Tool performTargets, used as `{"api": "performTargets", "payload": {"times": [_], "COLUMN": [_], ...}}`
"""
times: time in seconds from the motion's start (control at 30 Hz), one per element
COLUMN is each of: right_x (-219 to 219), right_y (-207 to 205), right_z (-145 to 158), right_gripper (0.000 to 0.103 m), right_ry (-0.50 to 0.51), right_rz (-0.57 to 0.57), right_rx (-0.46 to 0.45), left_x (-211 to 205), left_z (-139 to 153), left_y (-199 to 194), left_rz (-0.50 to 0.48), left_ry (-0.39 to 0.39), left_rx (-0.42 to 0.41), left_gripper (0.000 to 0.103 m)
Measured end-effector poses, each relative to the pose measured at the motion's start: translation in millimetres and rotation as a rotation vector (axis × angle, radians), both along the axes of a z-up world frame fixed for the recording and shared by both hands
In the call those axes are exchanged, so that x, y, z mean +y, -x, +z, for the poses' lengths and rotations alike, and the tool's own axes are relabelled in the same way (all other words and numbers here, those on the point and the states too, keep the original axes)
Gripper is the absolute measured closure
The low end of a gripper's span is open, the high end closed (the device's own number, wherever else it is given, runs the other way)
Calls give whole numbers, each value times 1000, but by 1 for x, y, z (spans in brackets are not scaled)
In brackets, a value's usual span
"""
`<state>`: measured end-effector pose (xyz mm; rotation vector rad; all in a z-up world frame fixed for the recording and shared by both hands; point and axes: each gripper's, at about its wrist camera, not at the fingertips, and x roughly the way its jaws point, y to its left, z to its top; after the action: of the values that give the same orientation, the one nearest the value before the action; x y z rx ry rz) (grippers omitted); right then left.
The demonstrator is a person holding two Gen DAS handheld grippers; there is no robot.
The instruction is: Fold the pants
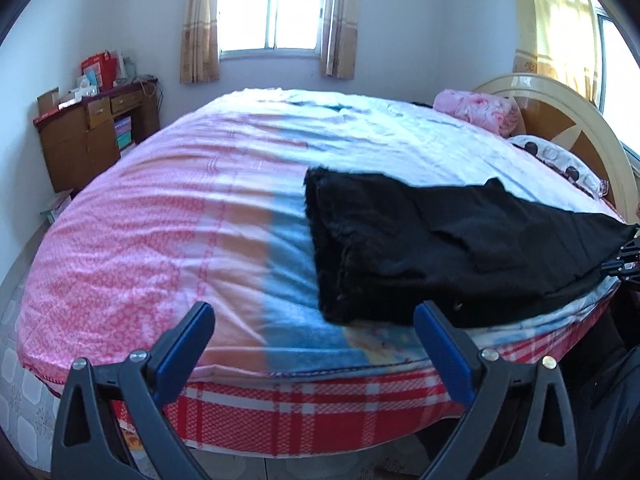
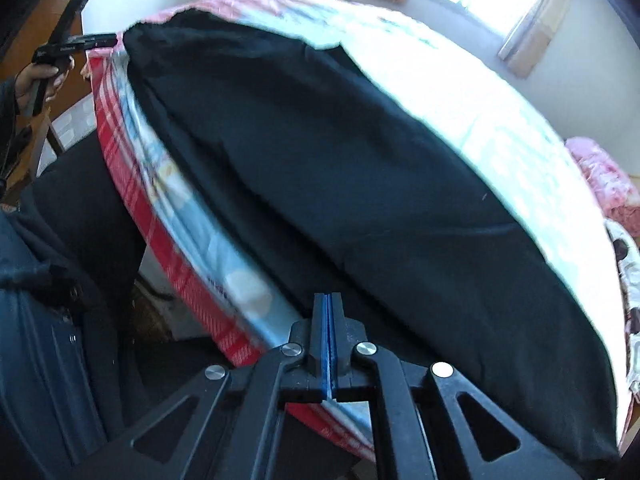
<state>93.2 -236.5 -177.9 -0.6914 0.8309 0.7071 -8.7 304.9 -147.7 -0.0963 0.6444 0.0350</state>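
Black pants (image 1: 440,240) lie folded lengthwise along the near edge of the bed, fuzzy waist end at the left. My left gripper (image 1: 314,320) is open and empty, hovering just off the bed's edge in front of the waist end. My right gripper (image 2: 329,300) has its blue pads pressed together at the pants' (image 2: 340,168) near edge; whether cloth is pinched between them I cannot tell. The right gripper also shows at the far right of the left wrist view (image 1: 624,260), at the pants' leg end. The left gripper appears far off in the right wrist view (image 2: 72,40).
The bed (image 1: 160,240) has a pink, blue and white quilt over a red plaid side. A pink blanket (image 1: 480,110) and pillow (image 1: 560,164) lie by the headboard (image 1: 568,120). A wooden desk (image 1: 92,136) stands at the left wall. My dark-clothed body (image 2: 60,260) stands by the bed.
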Motion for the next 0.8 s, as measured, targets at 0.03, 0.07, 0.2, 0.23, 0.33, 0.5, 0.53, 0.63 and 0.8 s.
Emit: {"api": "performTargets", "payload": {"times": [0.03, 0.07, 0.2, 0.23, 0.33, 0.5, 0.53, 0.63, 0.8], "right_x": [5, 8, 4, 4, 3, 10, 12, 11, 1], "right_y": [2, 3, -4, -6, -15, -20, -19, -14, 1], "right_z": [3, 3, -5, -5, -7, -13, -14, -7, 6], "right_gripper": [98, 94, 63, 63, 63, 64, 79, 100, 101], "right_ry": [22, 42, 92, 102, 112, 137, 138, 114, 104], "right_rz": [6, 9, 15, 11, -5, 19, 31, 33, 23], "right_rx": [-27, -55, -95, -107, -118, -154, -162, -144, -95], "left_x": [-1, -4, -14, -18, -31, -43, -45, -51, -60], "left_z": [2, 5, 11, 13, 19, 28, 29, 32, 30], "left_y": [0, -1, -6, -7, -10, -17, -17, -17, -22], "left_rz": [3, 8, -3, -14, -40, -61, -61, -78, -101], "left_ry": [-1, 6, 30, 29, 31, 75, 82, 110, 120], "left_rx": [-9, -23, -43, -48, -71, -95, -96, -106, -105], "left_gripper": [0, 0, 0, 0, 0, 0, 0, 0, 0]}}
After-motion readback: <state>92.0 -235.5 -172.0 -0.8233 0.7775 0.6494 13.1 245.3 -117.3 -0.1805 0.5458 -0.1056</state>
